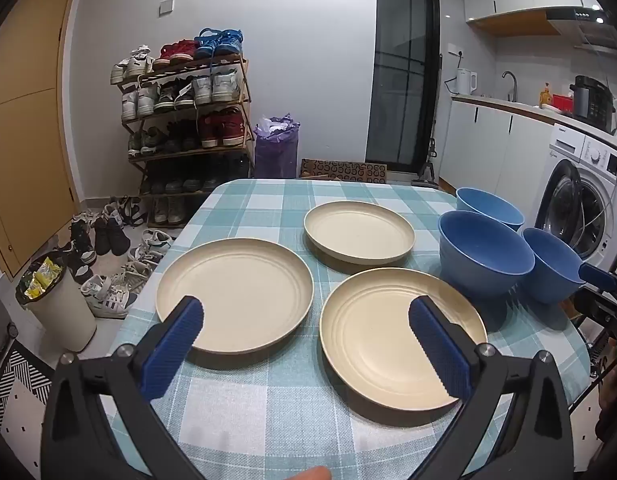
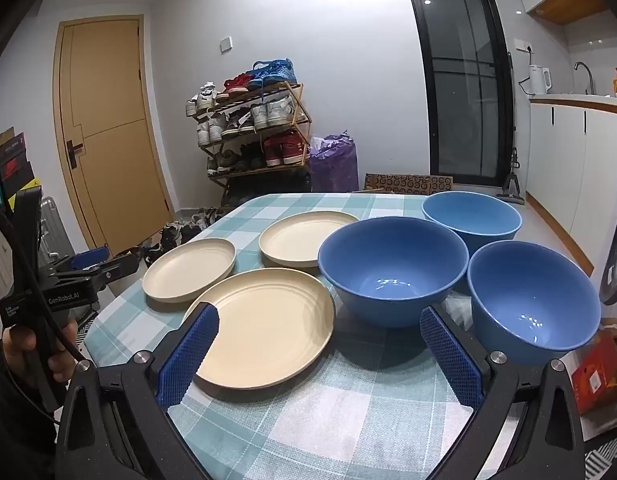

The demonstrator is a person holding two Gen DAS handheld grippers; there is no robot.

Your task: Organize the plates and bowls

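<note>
Above checked tablecloth [image 1: 268, 208], both grippers gape, tilted downward.

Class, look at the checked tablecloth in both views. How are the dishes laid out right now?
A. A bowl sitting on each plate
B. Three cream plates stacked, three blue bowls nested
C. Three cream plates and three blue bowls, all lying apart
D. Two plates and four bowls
C: the three cream plates and three blue bowls each rest separately on the cloth, none stacked.

Matt cream plates [image 1: 236, 292], glossy blue bowls [image 2: 392, 268], on a woven checked tablecloth [image 2: 348, 412]
</note>
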